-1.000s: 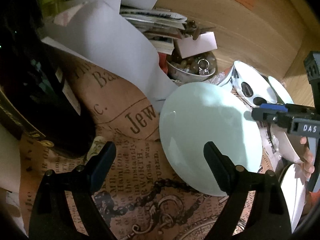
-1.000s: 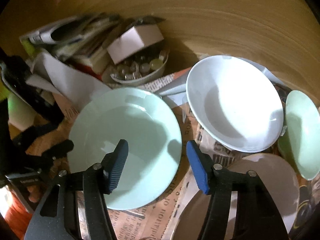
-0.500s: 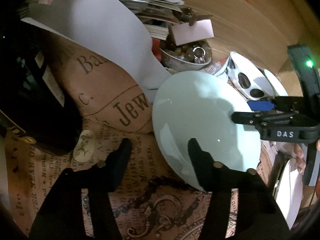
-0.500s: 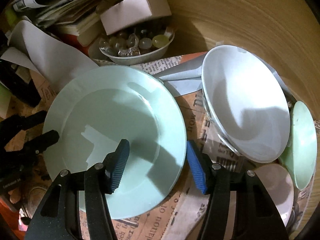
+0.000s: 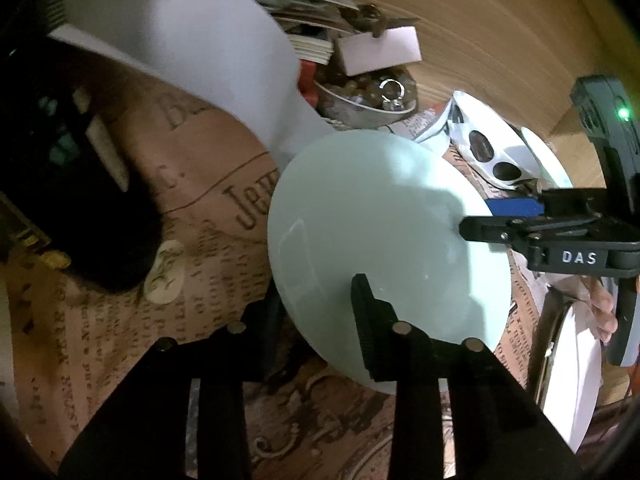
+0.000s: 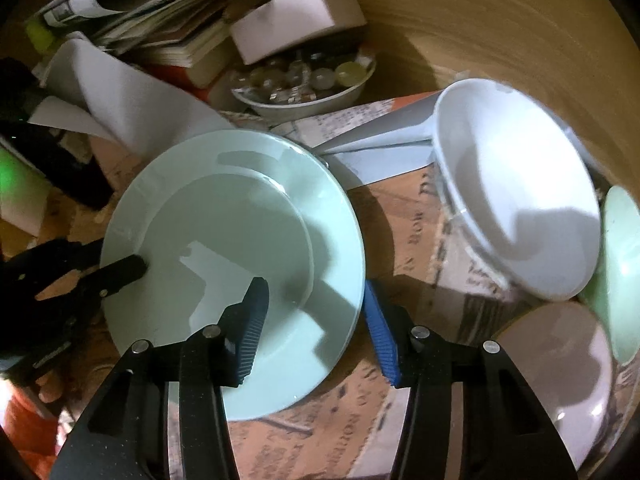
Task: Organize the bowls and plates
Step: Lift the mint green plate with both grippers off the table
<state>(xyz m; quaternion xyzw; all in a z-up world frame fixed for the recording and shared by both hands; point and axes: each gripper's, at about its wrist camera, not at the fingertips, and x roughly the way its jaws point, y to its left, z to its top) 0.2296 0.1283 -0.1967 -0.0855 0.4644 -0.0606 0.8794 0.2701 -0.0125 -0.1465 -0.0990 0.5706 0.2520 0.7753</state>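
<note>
Closing from opposite sides, both grippers straddled the pale green plate [image 6: 224,248] lying on newsprint-patterned paper [image 5: 132,240]. The left gripper [image 5: 316,320] had its jaws around the near rim, the right gripper [image 6: 316,316] around the far rim — whether pads pressed, I couldn't tell. "DAS" [image 5: 579,257] marked the right gripper; "Jew" showed on the paper.
</note>
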